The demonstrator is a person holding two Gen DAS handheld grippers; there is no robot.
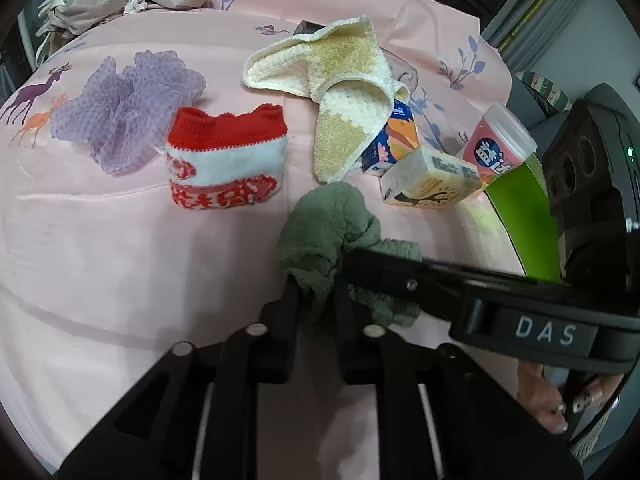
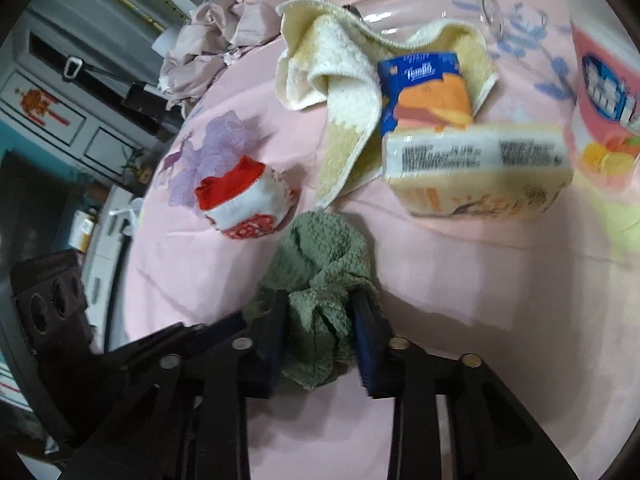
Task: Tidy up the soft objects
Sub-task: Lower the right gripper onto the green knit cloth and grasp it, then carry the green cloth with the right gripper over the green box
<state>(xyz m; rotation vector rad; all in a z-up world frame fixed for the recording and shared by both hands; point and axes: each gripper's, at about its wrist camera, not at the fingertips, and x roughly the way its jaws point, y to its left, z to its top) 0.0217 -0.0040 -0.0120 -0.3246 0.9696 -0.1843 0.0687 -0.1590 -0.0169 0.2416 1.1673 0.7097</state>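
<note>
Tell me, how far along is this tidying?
Barely begun. Nothing looks sorted yet. In hand: both the left gripper and the right gripper pinch the green cloth. Left lying loose on the pink sheet: red sock, purple mesh, cream towel.

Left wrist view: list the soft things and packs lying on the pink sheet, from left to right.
Purple mesh puff → red and white sock → green cloth → yellow tissue pack → pink tub.
</note>
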